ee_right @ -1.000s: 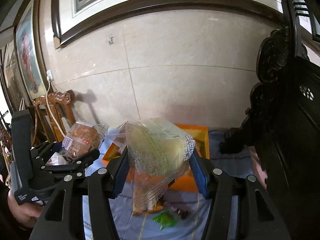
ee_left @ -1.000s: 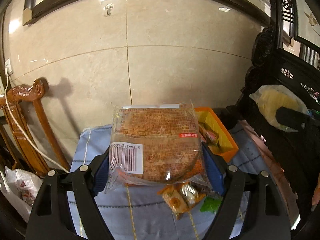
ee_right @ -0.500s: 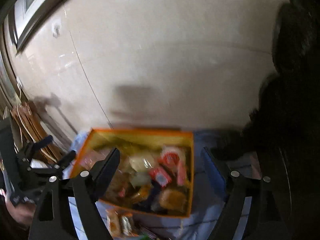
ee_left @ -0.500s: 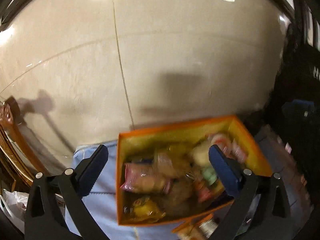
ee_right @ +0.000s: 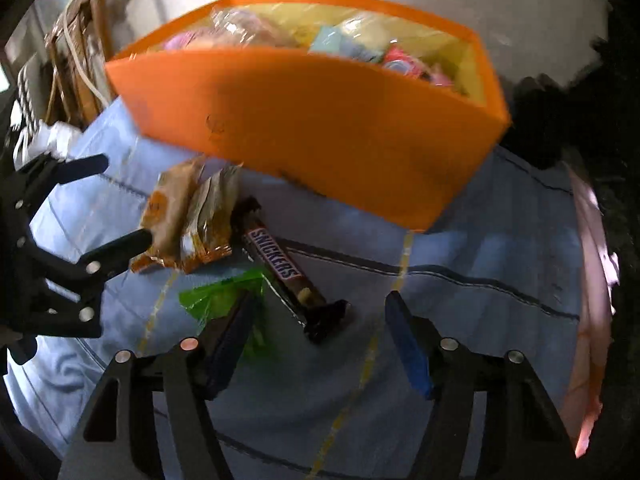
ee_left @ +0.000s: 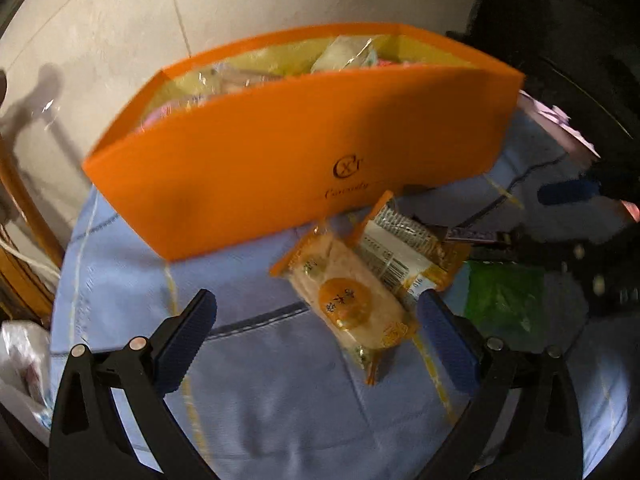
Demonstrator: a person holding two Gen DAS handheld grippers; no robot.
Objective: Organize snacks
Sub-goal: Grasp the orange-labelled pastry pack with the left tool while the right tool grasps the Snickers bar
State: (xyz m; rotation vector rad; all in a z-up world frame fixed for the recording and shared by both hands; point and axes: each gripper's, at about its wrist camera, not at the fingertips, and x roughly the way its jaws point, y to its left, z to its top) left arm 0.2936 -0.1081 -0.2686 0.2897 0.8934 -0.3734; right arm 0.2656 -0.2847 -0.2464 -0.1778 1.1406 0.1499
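Note:
An orange box (ee_left: 304, 152) full of wrapped snacks stands on the blue cloth (ee_left: 280, 400); it also shows in the right wrist view (ee_right: 320, 120). In front of it lie two orange-wrapped cakes (ee_left: 348, 300) (ee_left: 404, 256), a Snickers bar (ee_right: 280, 268) and a green packet (ee_right: 224, 296). My left gripper (ee_left: 316, 332) is open and empty, low over the cloth with the nearer cake between its fingers. My right gripper (ee_right: 320, 340) is open and empty, just over the near end of the Snickers bar. The left gripper shows at the left of the right wrist view (ee_right: 108, 208).
A wooden chair (ee_right: 80, 60) with a white cable stands at the left, near a white plastic bag (ee_left: 24, 352). Dark carved furniture (ee_left: 580, 40) stands at the right. A pink item (ee_right: 592, 280) lies at the cloth's right edge. A tiled wall is behind the box.
Both grippers dropped their packets into the orange box, opened, and came down low to the loose snacks in front of the box.

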